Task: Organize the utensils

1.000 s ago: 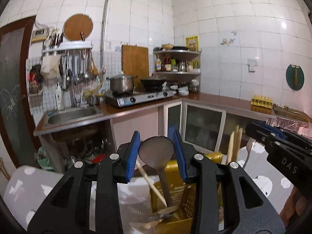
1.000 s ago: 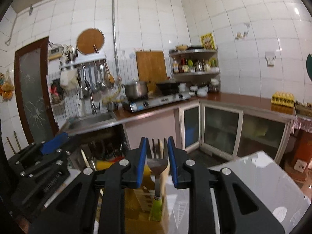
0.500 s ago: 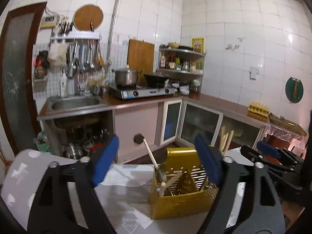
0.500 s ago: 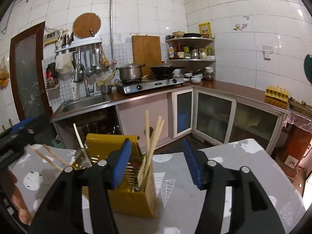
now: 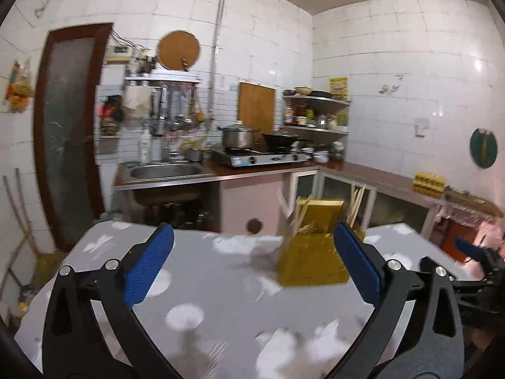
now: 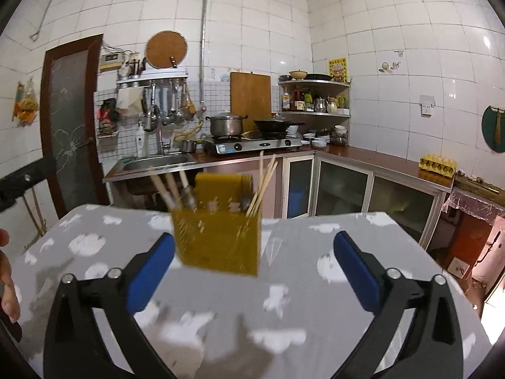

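Both claws, left claw (image 5: 252, 268) and right claw (image 6: 254, 273), were spread apart and empty, near the yellow caddy (image 6: 217, 243). Chopsticks (image 6: 263, 183) and utensils stood inside it; no loose utensils showed on the counter (image 6: 284, 315), so sorting seemed finished.

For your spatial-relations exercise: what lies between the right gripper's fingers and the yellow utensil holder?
Only bare grey tablecloth, seen in the right wrist view, between the right gripper and yellow utensil holder.

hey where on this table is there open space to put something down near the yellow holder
Bare cloth runs between the right gripper and the yellow holder, and to the holder's right toward the table edge. The left gripper view shows open cloth left of the holder too. The holder itself is crowded with chopsticks and handles.
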`<state>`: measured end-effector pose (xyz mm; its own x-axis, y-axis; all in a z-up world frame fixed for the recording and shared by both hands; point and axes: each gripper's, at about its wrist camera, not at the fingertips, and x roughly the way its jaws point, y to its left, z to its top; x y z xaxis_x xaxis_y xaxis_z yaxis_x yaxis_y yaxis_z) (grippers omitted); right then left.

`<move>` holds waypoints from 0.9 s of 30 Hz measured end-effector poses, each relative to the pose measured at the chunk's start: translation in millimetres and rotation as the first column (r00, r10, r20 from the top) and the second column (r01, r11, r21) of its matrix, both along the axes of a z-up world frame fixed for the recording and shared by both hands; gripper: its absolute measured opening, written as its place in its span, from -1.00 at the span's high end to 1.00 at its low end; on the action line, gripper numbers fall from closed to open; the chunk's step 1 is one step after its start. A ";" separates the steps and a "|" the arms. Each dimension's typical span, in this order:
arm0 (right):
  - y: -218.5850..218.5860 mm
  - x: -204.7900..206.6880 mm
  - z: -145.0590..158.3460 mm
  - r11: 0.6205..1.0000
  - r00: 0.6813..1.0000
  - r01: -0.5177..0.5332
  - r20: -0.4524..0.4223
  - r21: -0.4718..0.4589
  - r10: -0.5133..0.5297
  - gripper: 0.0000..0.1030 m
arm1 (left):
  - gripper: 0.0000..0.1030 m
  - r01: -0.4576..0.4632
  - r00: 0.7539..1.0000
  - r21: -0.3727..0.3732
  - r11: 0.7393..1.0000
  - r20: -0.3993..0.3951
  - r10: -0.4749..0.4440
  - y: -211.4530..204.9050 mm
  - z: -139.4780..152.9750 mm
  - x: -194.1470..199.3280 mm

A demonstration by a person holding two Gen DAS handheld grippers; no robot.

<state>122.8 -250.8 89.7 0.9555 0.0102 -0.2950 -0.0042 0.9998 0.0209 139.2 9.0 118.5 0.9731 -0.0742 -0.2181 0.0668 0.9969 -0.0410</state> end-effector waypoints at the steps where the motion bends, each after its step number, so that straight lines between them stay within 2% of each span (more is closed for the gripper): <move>1: 1.5 -7.2 -6.0 1.000 1.000 0.000 -0.004 0.005 0.000 -0.91 | -0.90 -0.017 1.000 0.019 1.000 0.003 0.017 0.3 -9.7 -10.8; 7: 14.6 -37.6 -42.2 1.000 0.998 -0.007 -0.061 0.011 0.008 -0.91 | -0.90 -0.027 1.000 0.106 0.994 0.001 0.027 -8.3 -58.1 -52.2; 14: 17.1 -62.6 -58.4 1.000 1.000 0.002 -0.030 0.022 -0.002 -0.91 | -0.90 -0.033 0.998 0.160 0.987 0.059 0.024 -15.0 -85.4 -76.1; 22: 10.1 -63.9 -77.3 0.999 0.999 0.033 -0.009 0.039 -0.033 -0.91 | -0.90 -0.058 0.998 0.133 0.989 0.031 0.054 -12.3 -104.1 -70.4; 27: 7.9 -66.5 -77.8 0.998 0.999 0.038 0.010 0.049 -0.039 -0.91 | -0.90 -0.071 0.997 0.109 0.992 0.012 0.070 -5.6 -106.8 -66.8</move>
<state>56.2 -242.9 11.8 0.9587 -0.0123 -0.2842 0.0335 0.9970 0.0700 72.4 3.4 11.7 0.9769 0.0183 -0.2128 -0.0037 0.9976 0.0689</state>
